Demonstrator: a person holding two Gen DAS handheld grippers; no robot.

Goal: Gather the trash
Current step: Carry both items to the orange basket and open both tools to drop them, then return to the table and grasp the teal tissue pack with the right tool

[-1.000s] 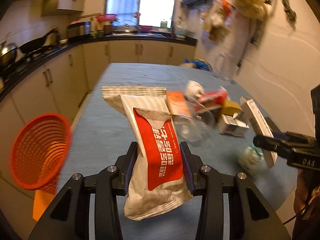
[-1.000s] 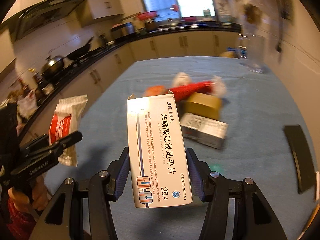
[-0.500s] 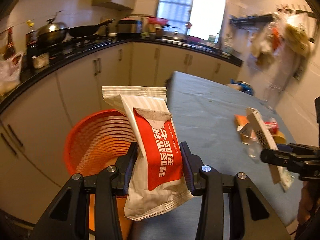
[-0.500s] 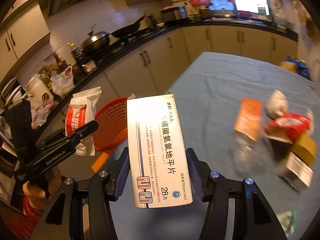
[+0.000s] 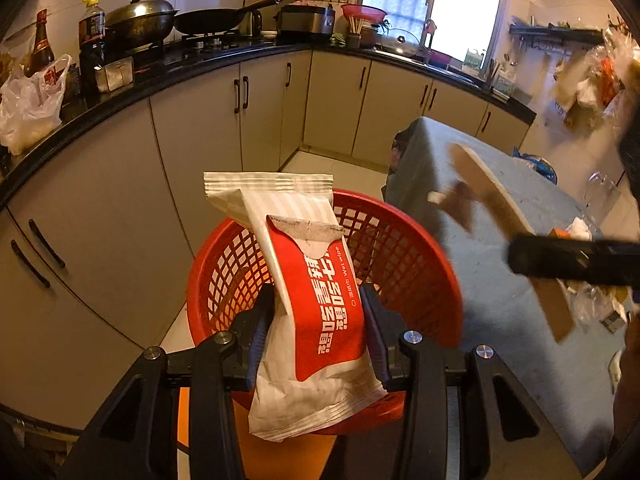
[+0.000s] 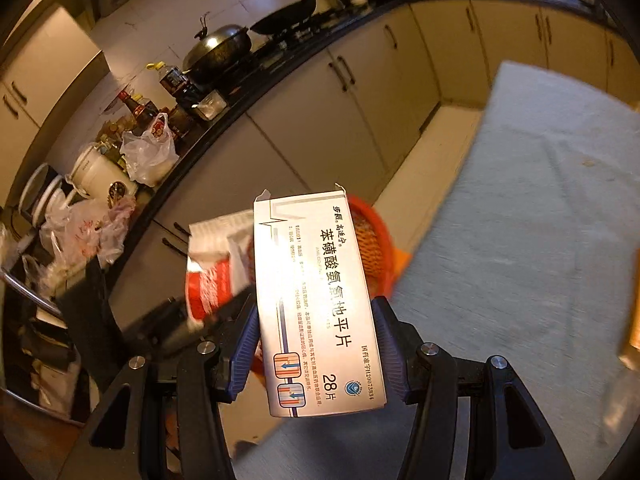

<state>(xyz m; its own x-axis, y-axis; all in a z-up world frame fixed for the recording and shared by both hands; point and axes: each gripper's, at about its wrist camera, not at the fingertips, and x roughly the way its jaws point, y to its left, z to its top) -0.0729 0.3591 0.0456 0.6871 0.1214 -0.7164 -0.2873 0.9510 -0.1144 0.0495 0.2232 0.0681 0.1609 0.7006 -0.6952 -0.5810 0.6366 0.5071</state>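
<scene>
The left tongs [image 5: 318,320] are squeezed tight on a red and white striped wet wipe pack [image 5: 308,280], which stands upright between the two black fingers with blue pads. The pack hangs right above a round red plastic basket with a net-like wall [image 5: 404,256]. The basket sits low beside the grey cloth-covered counter [image 5: 500,312], next to the beige kitchen cupboards [image 5: 200,128]. The right tongs [image 6: 318,344] are closed on a white cardboard medicine box with dark blue letters [image 6: 316,304]. The box stands up between the pads, with its open flap at the top. In the right wrist view the red basket [image 6: 372,240] peeks out just behind the box, and the wet wipe pack [image 6: 212,264] shows blurry to the left of the box. In the left wrist view the other tongs show up as a dark blurry bar [image 5: 576,260] on the right, carrying the box, which looks brown and smeared from this side [image 5: 492,200]. A few bits of trash [image 5: 580,228] lie on the counter behind that bar, too blurry to tell what they are. On the black kitchen worktop [image 5: 120,92] along the wall sit a lidded metal wok [image 5: 140,20], a black frying pan [image 5: 212,20], dark bottles [image 5: 90,36] and a white plastic bag [image 5: 30,112]. A bright window [image 5: 432,4] glows at the far end of the room.
</scene>
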